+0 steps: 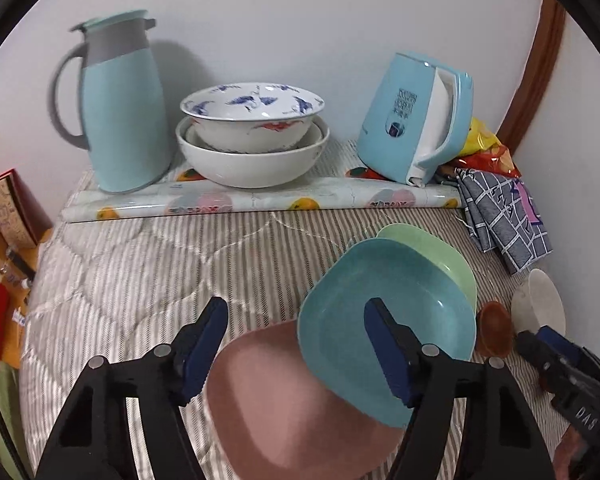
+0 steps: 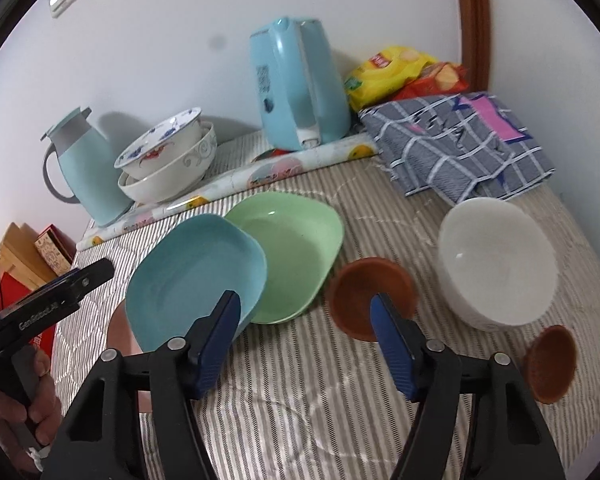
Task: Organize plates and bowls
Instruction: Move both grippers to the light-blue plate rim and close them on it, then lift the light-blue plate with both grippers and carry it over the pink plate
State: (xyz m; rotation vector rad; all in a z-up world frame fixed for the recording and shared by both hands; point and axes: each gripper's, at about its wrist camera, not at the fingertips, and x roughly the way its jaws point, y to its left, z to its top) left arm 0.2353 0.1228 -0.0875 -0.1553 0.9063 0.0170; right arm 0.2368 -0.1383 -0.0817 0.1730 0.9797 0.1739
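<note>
Left wrist view: the left gripper (image 1: 296, 344) hangs with its fingers spread wide, nothing between them, over the striped quilt (image 1: 140, 264). A pink plate (image 1: 284, 404) lies directly under and between the fingers. A blue plate (image 1: 384, 320) overlaps the pink one's far right edge, passing behind the right finger, and a green plate (image 1: 440, 252) sits just beyond and partly under the blue one. Far ahead, stacked bowls (image 1: 252, 136) stand between a teal thermos jug (image 1: 120, 112) on the left and a teal kettle (image 1: 412, 120) on the right. To the far right are a small brown dish (image 1: 496, 324) and a white bowl (image 1: 540, 304).

Right wrist view: the right gripper (image 2: 304, 320) is likewise spread and holding nothing. The blue plate (image 2: 192, 276) lies just behind its left finger, the green plate (image 2: 292, 256) ahead, and the small brown dish (image 2: 368, 288) behind its right fingertip. The white bowl (image 2: 496, 264) is ahead to the right, a second brown dish (image 2: 552, 364) beside the right finger. A checked cloth (image 2: 452, 144) lies far ahead right.
</note>
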